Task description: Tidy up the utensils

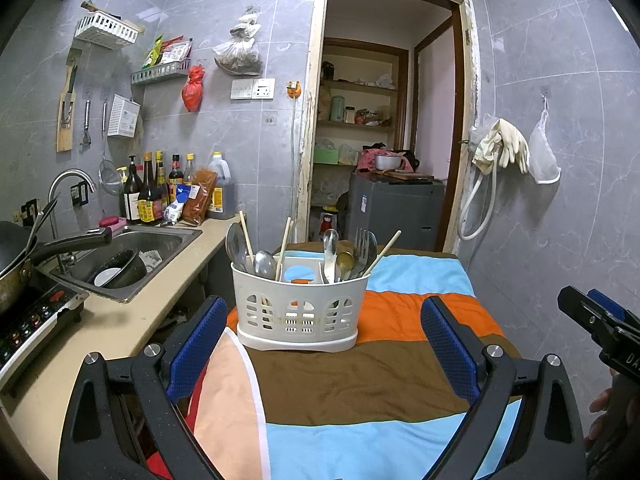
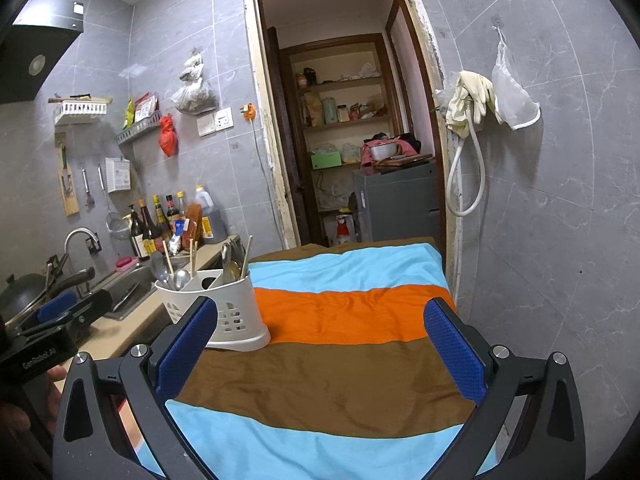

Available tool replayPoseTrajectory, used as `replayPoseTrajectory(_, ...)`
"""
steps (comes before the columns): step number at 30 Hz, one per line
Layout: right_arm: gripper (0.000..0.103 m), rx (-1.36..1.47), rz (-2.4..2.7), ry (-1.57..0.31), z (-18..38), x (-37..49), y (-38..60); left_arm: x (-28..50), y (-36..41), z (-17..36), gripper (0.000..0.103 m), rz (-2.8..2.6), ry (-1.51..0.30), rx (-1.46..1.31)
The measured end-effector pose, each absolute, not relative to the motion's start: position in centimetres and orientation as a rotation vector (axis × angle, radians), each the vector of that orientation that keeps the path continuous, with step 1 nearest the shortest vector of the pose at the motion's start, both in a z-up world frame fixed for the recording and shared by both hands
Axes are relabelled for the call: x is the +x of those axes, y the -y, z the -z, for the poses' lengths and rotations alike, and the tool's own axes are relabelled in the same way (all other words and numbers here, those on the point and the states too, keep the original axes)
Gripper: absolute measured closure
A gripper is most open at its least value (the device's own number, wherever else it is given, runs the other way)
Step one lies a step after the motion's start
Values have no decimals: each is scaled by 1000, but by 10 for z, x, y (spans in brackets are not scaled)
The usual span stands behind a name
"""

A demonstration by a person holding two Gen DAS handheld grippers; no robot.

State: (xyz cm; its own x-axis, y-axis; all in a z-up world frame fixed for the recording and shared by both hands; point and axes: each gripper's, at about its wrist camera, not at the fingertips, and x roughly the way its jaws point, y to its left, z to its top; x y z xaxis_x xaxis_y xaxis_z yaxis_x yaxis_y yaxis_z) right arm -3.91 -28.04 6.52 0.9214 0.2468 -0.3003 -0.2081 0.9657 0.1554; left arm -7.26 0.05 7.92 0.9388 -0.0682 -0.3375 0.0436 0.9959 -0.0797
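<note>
Nearest the left wrist camera, the left claw [image 1: 322, 344] stood spread wide and empty above the striped cloth [image 1: 360, 392] covering the table. Beside it, the right claw [image 2: 320, 344] was likewise spread, pinching nothing. Just ahead of the left claw, the white utensil caddy [image 1: 298, 310] sat upright on the cloth near its left edge, holding spoons [image 1: 264, 264], a fork [image 1: 362, 246] and chopsticks [image 1: 285, 248]. Beyond, at left, the sink [image 1: 132, 256] held dishes, and an open doorway [image 1: 384, 120] stood behind.
</note>
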Motion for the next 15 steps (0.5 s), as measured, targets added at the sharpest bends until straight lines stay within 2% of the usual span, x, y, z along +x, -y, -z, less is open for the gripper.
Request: replayPoseTrajectory(15,0,120,-237,-325,-65,-39,277,-73,-5,-82,8,54,-345,-75)
